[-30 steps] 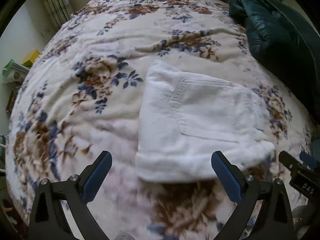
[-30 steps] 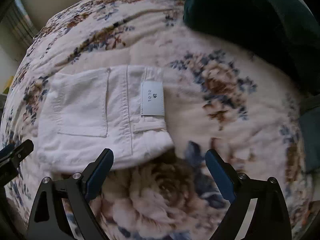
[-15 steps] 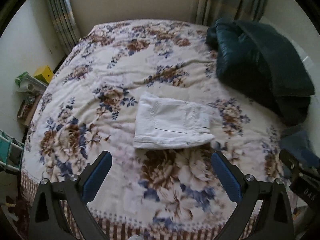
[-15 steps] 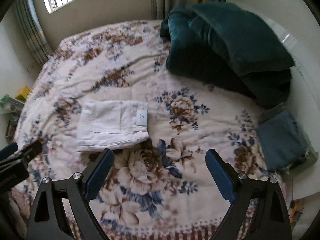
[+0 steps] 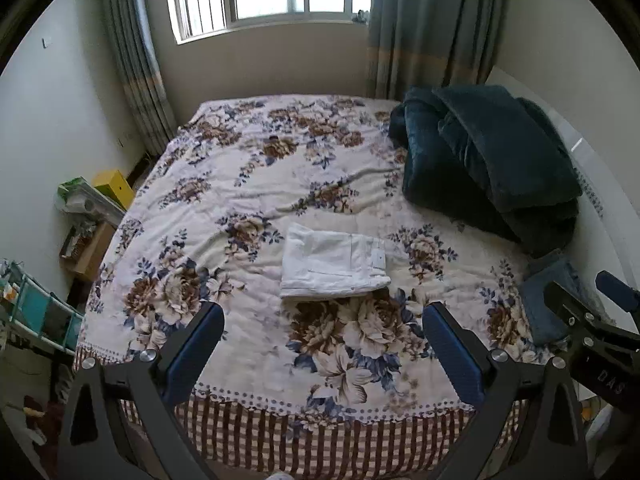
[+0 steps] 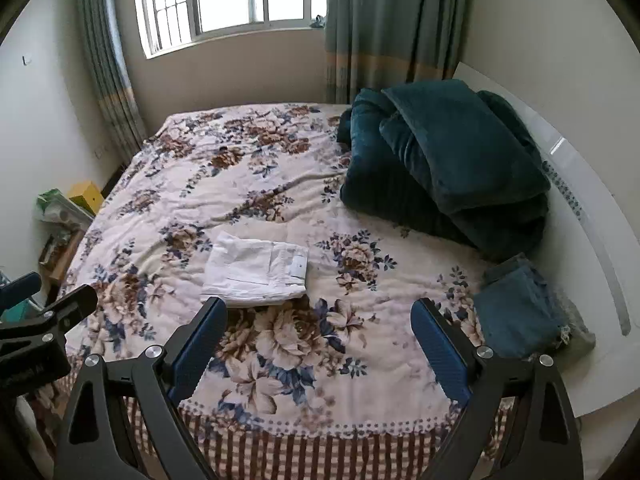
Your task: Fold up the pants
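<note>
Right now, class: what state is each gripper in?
Left gripper: open, holding nothing.
Right gripper: open, holding nothing; white pants lie folded on the bed.

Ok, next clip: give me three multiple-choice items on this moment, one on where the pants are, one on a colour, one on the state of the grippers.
1. Where do the white pants lie?
A. On the floral bedspread, near the middle of the bed
B. On top of the dark teal blanket
C. On the floor beside the bed

2. What colour is the bundled blanket by the headboard?
A. Yellow
B. Dark teal
C. Red

3. How do the left gripper and right gripper stand?
A. Both shut on the pants
B. One open, one shut on cloth
C. Both open, holding nothing

Answers:
1 A: the folded pants rest flat on the flowered cover, apart from the blanket.
2 B: the bundle is deep blue-green in both views.
3 C: each pair of blue-padded fingers is spread wide, with only bedspread showing between them.
</note>
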A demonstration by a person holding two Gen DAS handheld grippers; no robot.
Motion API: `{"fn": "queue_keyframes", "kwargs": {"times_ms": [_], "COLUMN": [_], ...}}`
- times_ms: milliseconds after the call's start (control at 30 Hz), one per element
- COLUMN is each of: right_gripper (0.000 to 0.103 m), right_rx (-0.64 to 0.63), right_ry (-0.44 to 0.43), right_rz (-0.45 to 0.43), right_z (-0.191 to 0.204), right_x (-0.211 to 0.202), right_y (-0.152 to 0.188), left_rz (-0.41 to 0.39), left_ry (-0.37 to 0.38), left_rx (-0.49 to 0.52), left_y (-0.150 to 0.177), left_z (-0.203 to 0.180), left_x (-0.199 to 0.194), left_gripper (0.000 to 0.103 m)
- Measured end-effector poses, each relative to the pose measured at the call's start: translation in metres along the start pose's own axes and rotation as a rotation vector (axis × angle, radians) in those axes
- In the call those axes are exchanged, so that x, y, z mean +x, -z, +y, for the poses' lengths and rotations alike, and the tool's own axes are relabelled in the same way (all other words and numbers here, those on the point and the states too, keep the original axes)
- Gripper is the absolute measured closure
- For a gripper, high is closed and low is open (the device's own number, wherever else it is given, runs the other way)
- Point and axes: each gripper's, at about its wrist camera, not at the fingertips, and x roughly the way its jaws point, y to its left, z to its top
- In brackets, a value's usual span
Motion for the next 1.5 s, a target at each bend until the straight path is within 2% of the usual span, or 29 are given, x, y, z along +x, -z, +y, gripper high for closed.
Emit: {"fn": "queue_keyframes", "kwargs": {"times_ms": [333, 467, 633, 833, 1133, 1300, 1500], "right_gripper": [0.008, 0.008, 0.008, 0.008, 0.004, 0.003, 0.003], "right_rx": [-0.001, -0.009, -0.013, -0.006, 0.013, 0.018, 0.016], "right_ry": [-0.056, -0.072, -0.078, -0.062, -0.006, 0.008, 0.017], "right_rz": [-0.113, -0.153, -0.164, -0.16, -0.14, -0.121, -0.086], "right_z": [-0.003, -0.002, -0.004, -0.007, -0.009, -0.011, -0.012], "right_x": [-0.118, -0.146, -0.161, -0.142, -0.075, -0.041, -0.008], "right_y": [-0.012, -0.017, -0.02, -0.025, -0.032, -0.033, -0.026], "left_rz": [-0.128, -0.173, -0.184, -0.166, -0.143, -0.103, -0.077], "left_ry": [-0.026, -0.041, -0.051, -0.061, -0.123, -0.115, -0.115], "left_rx": [-0.036, -0.033, -0.035, -0.037, -0.032, -0.03, -0.011], "left_y": [-0.008, -0.008, -0.006, -0.011, -0.019, -0.017, -0.012], "left_z": [0.004, 0.004, 0.002, 0.002, 0.001, -0.002, -0.006], "left_x": [-0.084, -0.103, -0.111, -0.091, -0.042, -0.014, 0.0], "left_gripper": [0.001, 0.001, 0.001, 0.0, 0.0, 0.0, 0.0]}}
